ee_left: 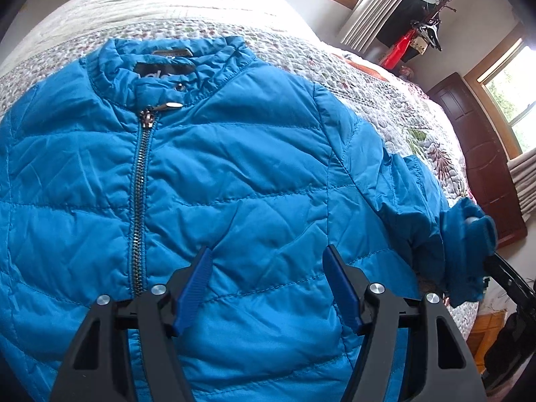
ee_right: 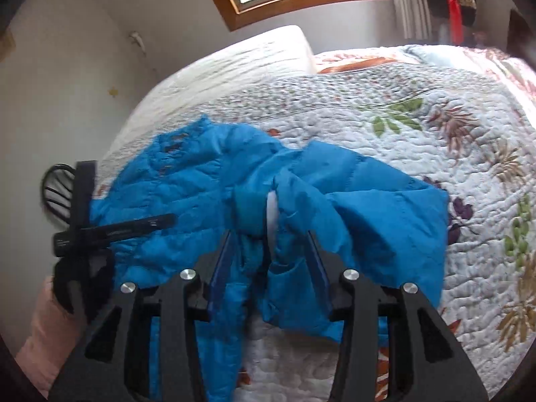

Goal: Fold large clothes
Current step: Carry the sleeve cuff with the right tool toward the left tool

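Note:
A blue quilted jacket lies face up on the bed, zipped, with its collar at the far end. My left gripper hovers open over the lower front panel, to the right of the zipper, with nothing between its fingers. The jacket's sleeve runs to the right, and its cuff is raised off the quilt. In the right wrist view my right gripper is shut on that bunched sleeve cuff, where white lining shows. The jacket body stretches away to the left.
A floral quilt covers the bed, with a white pillow by the wall. A dark wooden door, curtains and a coat rack stand past the bed's right side. A gloved hand with a pink sleeve holds the left tool.

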The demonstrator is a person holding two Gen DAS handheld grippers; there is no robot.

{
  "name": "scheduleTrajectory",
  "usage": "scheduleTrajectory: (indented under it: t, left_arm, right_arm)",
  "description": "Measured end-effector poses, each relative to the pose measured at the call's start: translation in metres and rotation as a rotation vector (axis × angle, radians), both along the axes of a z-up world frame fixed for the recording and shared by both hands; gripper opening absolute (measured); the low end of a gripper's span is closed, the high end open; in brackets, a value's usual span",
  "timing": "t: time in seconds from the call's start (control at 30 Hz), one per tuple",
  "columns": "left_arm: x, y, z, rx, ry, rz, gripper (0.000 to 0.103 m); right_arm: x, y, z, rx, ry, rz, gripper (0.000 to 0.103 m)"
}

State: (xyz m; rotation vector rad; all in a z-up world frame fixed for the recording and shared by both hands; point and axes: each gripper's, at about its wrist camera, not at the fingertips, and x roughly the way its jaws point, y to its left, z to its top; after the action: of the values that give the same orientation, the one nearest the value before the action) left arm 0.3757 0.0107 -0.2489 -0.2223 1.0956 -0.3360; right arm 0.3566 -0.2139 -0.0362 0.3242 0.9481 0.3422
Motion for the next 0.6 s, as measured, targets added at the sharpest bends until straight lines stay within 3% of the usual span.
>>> scheduleTrajectory:
  t: [0.1,0.23,0.4,0.6]
  left_arm:
    - [-0.009,-0.004,0.007,-0.054,0.002,-0.018,0.068]
    - [-0.027,-0.033,0.022,-0.124,-0.01,-0.101,0.068]
    - [-0.046,-0.094,0.031,-0.201,0.02,-0.236,0.068]
    - [-0.05,-0.151,0.02,-0.213,0.054,-0.281,0.068]
  right_arm:
    - [-0.013,-0.018,0.011,-0.028,-0.033,-0.061,0.042]
    - [-0.026,-0.061,0.0,-0.174,0.029,-0.253,0.044]
    - [-0.042,-0.123,-0.05,-0.107,0.191,-0.406,0.044]
    - [-0.047,-0.13,-0.088,-0.035,0.249,-0.379,0.044]
